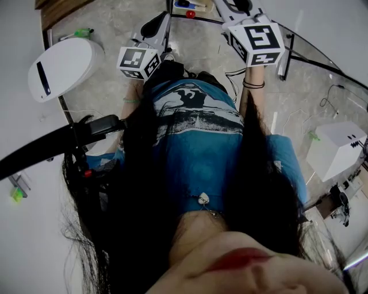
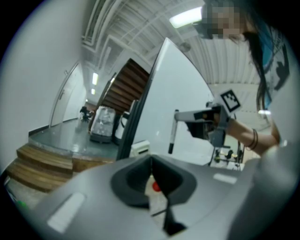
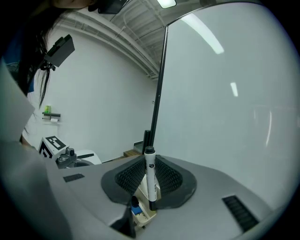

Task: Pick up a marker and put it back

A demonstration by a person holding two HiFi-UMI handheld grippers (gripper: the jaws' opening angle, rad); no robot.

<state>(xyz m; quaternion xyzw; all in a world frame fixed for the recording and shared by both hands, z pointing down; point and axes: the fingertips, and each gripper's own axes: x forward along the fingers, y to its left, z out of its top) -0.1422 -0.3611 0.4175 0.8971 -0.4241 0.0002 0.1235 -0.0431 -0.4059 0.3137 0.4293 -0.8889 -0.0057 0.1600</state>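
Observation:
My right gripper (image 3: 149, 177) is shut on a white marker (image 3: 150, 174) with a black cap, held upright between its ribbed pads. In the left gripper view the same marker (image 2: 171, 136) hangs from the right gripper (image 2: 182, 114) in front of the whiteboard (image 2: 180, 89). Below it sits a cream marker tray (image 3: 143, 219) holding a blue-capped marker (image 3: 135, 206). My left gripper (image 2: 152, 176) has its dark pads together with nothing in them; a red cap (image 2: 156, 186) in the tray shows beyond. In the head view both grippers reach forward, the left (image 1: 160, 28) and the right (image 1: 233, 7), toward the tray (image 1: 190, 8).
The whiteboard (image 3: 225, 103) fills the space ahead, with a black frame bar (image 3: 159, 84). A white rounded device on a stand (image 1: 63, 66) is at left and a white box (image 1: 336, 149) at right. Wooden steps (image 2: 42, 164) lie off to the left.

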